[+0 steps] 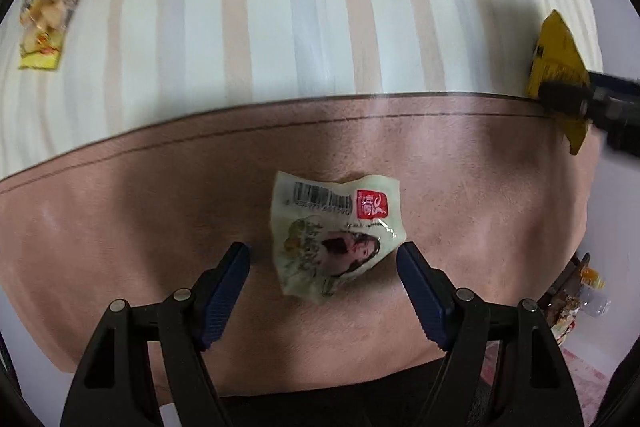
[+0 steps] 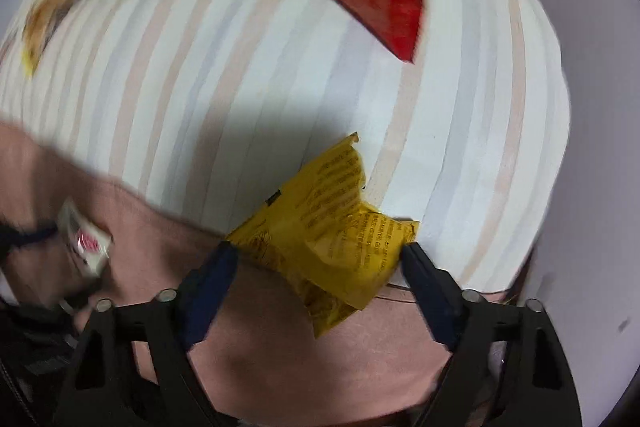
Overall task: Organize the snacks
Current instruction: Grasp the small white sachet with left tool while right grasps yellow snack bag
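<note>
Straddling a crinkled pale-green snack packet (image 1: 335, 235) on the pink blanket band (image 1: 120, 219), the left gripper (image 1: 323, 259) gapes wide (touching nothing). Beside it, the right gripper (image 2: 320, 255) brackets a yellow foil packet (image 2: 332, 227), unclenched. Farther off lies 1 red triangular wrapper (image 2: 386, 11).

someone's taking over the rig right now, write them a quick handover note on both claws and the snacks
Left claw: open, jaws either side of the pale green packet on the brown cloth band; no grip yet.
Right claw: open around the yellow packet at the striped cloth's edge; contact unclear.
Red packet and clear-window snack bag lie apart on the striped cloth.
Done: no grouping visible. Left: grip both packets, gather all.
</note>
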`<state>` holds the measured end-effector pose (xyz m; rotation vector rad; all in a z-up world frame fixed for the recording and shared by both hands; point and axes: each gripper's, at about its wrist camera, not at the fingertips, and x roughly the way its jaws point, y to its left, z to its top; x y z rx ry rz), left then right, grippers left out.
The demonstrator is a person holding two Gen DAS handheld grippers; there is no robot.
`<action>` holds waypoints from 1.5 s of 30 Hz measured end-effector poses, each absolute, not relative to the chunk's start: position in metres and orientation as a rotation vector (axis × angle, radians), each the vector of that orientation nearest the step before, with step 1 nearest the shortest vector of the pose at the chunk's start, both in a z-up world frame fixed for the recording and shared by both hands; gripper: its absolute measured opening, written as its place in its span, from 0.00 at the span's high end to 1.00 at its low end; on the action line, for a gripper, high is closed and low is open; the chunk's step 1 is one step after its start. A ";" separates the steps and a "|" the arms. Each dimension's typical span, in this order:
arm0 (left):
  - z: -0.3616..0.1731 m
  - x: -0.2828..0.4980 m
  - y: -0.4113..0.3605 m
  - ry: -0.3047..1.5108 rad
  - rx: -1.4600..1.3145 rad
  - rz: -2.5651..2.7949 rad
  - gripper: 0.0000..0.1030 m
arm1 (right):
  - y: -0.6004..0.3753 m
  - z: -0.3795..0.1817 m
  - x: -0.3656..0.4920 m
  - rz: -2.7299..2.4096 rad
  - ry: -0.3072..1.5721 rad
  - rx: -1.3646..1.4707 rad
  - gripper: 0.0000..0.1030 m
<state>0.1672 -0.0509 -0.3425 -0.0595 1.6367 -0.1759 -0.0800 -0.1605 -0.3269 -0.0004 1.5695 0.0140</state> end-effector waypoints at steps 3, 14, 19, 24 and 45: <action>-0.346 0.169 -0.054 1.631 -0.073 -0.166 0.27 | -0.198 -0.330 -0.078 0.011 1.557 0.442 0.18; -0.352 0.180 -0.060 1.621 -0.062 -0.154 0.27 | -0.122 -0.323 -0.071 0.207 1.538 -0.256 0.07; -0.360 0.172 -0.075 1.610 -0.063 -0.148 0.27 | -0.121 -0.345 -0.053 0.168 1.571 -0.207 0.10; -0.360 0.170 -0.059 1.601 -0.136 -0.150 0.27 | -0.176 -0.350 -0.056 0.051 1.631 0.337 0.12; -0.356 0.172 -0.032 1.531 -0.248 -0.149 0.44 | -0.123 -0.348 -0.111 0.068 1.572 0.337 0.44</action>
